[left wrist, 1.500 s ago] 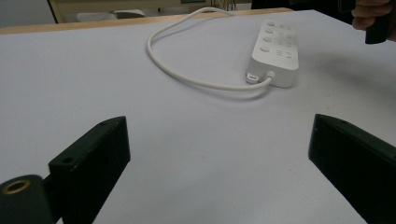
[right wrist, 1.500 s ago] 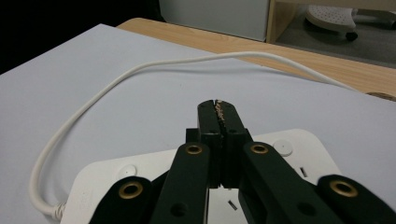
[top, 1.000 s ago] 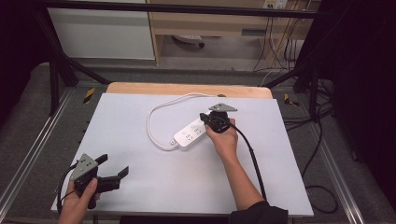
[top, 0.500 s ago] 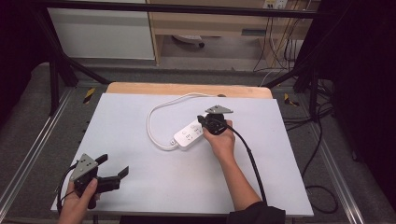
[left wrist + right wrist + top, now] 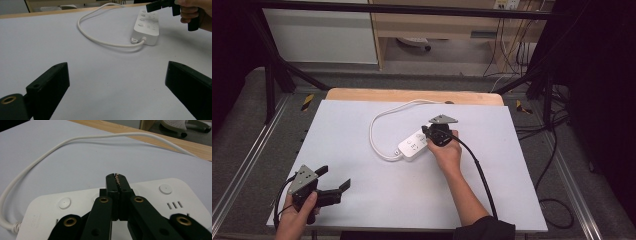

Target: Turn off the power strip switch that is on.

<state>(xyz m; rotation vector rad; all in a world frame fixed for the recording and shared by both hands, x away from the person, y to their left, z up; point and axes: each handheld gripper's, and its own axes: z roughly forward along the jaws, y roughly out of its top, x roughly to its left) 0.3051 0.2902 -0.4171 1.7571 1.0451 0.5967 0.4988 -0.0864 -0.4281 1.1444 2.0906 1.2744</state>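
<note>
Presently, a white power strip (image 5: pixel 413 146) lies near the middle of the bench (image 5: pixel 362 130), its cord (image 5: pixel 377 125) looping out to the left and back toward the far edge. The right gripper (image 5: pixel 428 134) sits over the strip's right end, jaws clenched together with nothing between them, tips above its row of buttons. The left gripper (image 5: pixel 334 182) rests at the near left corner, jaws spread wide, well apart from the strip.
</note>
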